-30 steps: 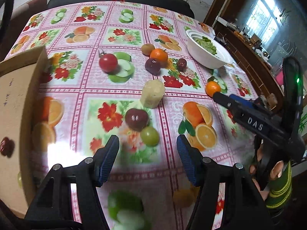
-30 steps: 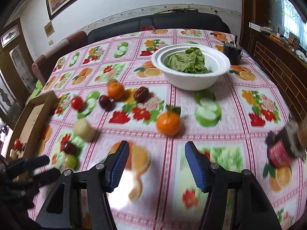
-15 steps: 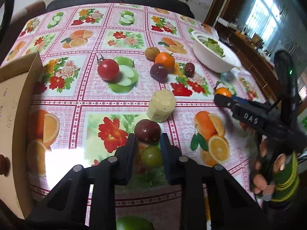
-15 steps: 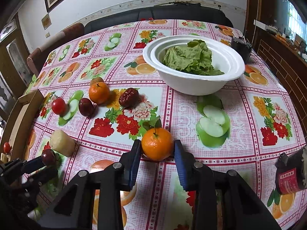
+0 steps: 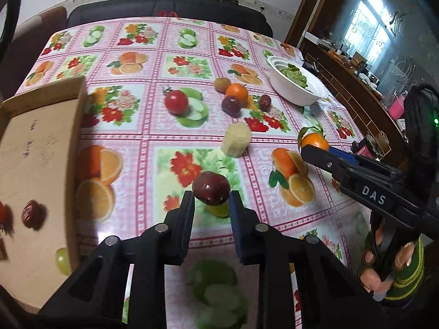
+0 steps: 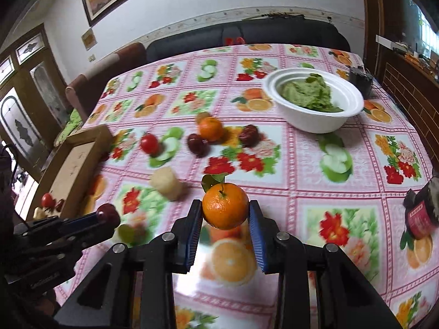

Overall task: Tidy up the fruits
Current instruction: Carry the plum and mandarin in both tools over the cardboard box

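Pink fruit-and-flower tablecloth (image 6: 315,164), white bowl (image 6: 315,120) – green leaves, orange mandarin (image 6: 225,209), dark-red plum (image 5: 210,187)

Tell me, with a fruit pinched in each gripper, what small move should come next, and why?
Probably carry both toward the cardboard box at the left. The left gripper is shut on a dark plum, the right gripper on an orange, and both fruits look lifted off the tablecloth. The box already holds a few small fruits, so it seems to be where they go.
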Available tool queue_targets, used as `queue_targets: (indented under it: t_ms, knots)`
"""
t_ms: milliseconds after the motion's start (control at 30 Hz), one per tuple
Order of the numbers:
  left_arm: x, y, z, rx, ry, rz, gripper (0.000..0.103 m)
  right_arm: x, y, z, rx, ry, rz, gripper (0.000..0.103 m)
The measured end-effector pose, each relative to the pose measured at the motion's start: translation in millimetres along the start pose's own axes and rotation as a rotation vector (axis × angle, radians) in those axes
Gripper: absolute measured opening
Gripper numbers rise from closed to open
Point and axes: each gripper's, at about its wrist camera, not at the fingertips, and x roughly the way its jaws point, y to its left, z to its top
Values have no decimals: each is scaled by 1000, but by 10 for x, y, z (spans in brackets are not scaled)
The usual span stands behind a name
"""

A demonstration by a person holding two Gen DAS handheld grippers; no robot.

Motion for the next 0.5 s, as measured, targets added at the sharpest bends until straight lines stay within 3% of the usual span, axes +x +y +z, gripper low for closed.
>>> queue_targets:
  t_ms: [500]
  knots:
    - [-605, 438, -89, -70, -103, 37, 23, -148, 562, -108, -62, 4, 74, 34]
